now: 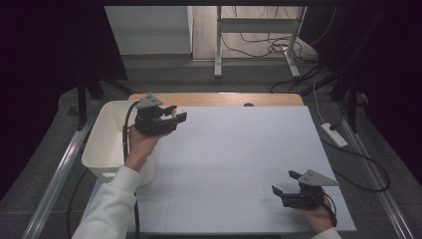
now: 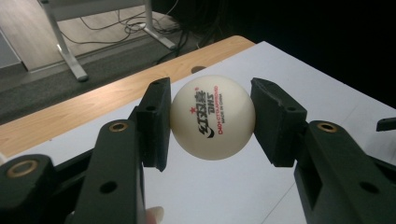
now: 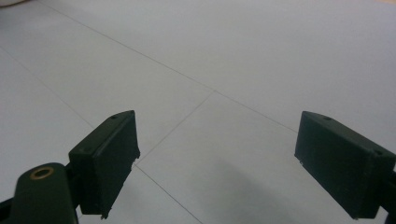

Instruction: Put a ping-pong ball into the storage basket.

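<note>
In the high view, the ball (image 1: 177,114) between the left gripper (image 1: 175,115) pads is too small to tell apart, perhaps just a pale speck. The white bin (image 1: 99,144) is partly hidden behind the forearm (image 1: 130,172). The frame's bottom edge cuts off the right hand (image 1: 318,219).

Premises appear to be a laboratory or test room set up for recording. Evidence: a counter (image 1: 239,164) covered in plain white sheet over a wooden top, dark curtains (image 1: 54,45) screening both sides, loose cables (image 1: 259,47) on the floor, a power strip (image 1: 334,134), and the metal legs of a bare frame desk (image 1: 218,45) beyond.
</note>
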Action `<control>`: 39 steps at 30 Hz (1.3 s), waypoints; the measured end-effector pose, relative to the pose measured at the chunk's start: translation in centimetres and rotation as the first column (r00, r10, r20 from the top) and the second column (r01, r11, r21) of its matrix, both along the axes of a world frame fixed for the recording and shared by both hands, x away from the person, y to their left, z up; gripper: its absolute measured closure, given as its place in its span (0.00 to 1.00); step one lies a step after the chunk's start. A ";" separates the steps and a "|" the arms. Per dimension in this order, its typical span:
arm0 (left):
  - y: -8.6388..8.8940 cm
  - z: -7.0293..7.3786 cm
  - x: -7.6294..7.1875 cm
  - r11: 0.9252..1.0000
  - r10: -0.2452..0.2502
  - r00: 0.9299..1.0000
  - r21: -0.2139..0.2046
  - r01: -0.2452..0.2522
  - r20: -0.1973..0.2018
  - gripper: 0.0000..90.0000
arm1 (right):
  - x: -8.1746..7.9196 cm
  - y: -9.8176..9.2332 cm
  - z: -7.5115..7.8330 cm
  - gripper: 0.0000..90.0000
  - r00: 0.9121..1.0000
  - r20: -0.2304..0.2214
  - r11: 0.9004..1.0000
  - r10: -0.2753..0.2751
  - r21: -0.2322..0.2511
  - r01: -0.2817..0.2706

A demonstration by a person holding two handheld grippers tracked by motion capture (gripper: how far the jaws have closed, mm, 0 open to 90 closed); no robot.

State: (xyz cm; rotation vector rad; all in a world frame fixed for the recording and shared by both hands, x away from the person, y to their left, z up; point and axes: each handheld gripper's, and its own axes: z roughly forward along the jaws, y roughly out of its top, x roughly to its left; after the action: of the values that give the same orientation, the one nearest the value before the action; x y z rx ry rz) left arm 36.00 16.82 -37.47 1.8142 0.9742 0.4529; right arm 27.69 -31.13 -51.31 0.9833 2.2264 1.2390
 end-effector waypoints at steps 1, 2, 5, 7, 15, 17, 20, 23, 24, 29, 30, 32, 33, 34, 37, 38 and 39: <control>0.2 0.0 0.0 1.000 0.005 1.000 -0.001 -0.005 0.001 0.57 | 0.0 0.0 0.0 0.15 1.000 0.000 1.000 0.000 0.000 0.000; 0.4 0.1 -0.1 1.000 0.011 1.000 -0.002 -0.011 0.002 0.57 | 0.0 0.0 0.0 0.15 1.000 0.000 1.000 0.000 0.000 0.000; 0.9 0.2 -0.2 1.000 0.024 1.000 -0.003 -0.024 0.005 0.57 | 0.0 0.0 0.0 0.15 1.000 0.000 1.000 0.000 0.000 0.000; 1.4 0.2 -0.2 0.999 0.039 0.999 -0.001 -0.039 0.005 0.57 | 0.0 0.0 0.0 0.15 1.000 0.001 1.000 0.001 0.000 -0.001; 2.5 0.4 -0.5 0.998 0.066 0.998 0.000 -0.066 0.009 0.57 | 0.0 0.1 0.0 0.15 1.000 0.001 1.000 0.001 -0.003 -0.001; 2.7 0.4 -0.5 0.997 0.073 0.997 -0.001 -0.073 0.010 0.57 | 0.0 0.0 0.0 0.15 1.000 0.001 1.000 0.000 -0.003 0.000; 3.0 0.4 -0.6 0.997 0.080 0.997 -0.001 -0.080 0.011 0.57 | 0.1 0.0 0.0 0.15 1.000 0.002 1.000 -0.002 -0.002 0.002; 3.4 0.5 -0.7 0.996 0.089 0.996 -0.003 -0.089 0.011 0.57 | 0.1 0.0 0.0 0.15 1.000 0.002 1.000 -0.003 -0.001 0.003; 3.5 0.5 -0.7 0.996 0.094 0.996 -0.005 -0.094 0.011 0.57 | 0.1 0.0 0.0 0.15 1.000 0.002 1.000 -0.003 -0.001 0.003; 4.2 0.6 -0.8 0.994 0.110 0.994 -0.001 -0.110 0.013 0.57 | 0.1 0.1 0.0 0.15 1.000 0.002 1.000 -0.002 -0.002 0.002; 4.4 0.6 -0.8 0.993 0.115 0.993 0.001 -0.115 0.013 0.57 | 0.1 0.1 0.0 0.15 1.000 0.003 1.000 -0.002 -0.003 0.002; 4.8 0.5 -0.9 0.992 0.126 0.992 0.000 -0.126 0.011 0.57 | 0.1 0.1 0.0 0.15 1.000 0.003 1.000 -0.003 -0.003 0.003; 5.1 0.5 -0.9 0.991 0.133 0.991 0.001 -0.133 0.010 0.57 | 0.1 0.0 0.0 0.15 1.000 0.002 1.000 -0.002 -0.003 0.002; 5.2 0.5 -1.0 0.991 0.136 0.991 0.001 -0.136 0.010 0.57 | 0.1 0.1 0.0 0.15 1.000 0.003 1.000 -0.002 -0.003 0.002; 5.8 0.4 -1.0 0.988 0.153 0.988 -0.003 -0.153 0.007 0.57 | 0.1 0.1 0.0 0.15 1.000 0.002 1.000 -0.004 -0.006 0.004; 6.1 0.4 -1.0 0.987 0.160 0.987 -0.003 -0.160 0.005 0.57 | 0.1 0.1 0.0 0.15 1.000 0.001 1.000 -0.004 -0.006 0.004; 6.1 0.4 -1.0 0.987 0.160 0.987 -0.003 -0.160 0.005 0.57 | 0.1 0.1 0.0 0.15 1.000 0.001 1.000 -0.004 -0.006 0.004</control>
State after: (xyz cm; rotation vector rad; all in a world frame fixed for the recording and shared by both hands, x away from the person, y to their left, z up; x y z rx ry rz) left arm 34.96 22.89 -37.10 1.7388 1.1210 0.5546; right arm 27.77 -31.04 -51.29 0.9846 2.2251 1.2305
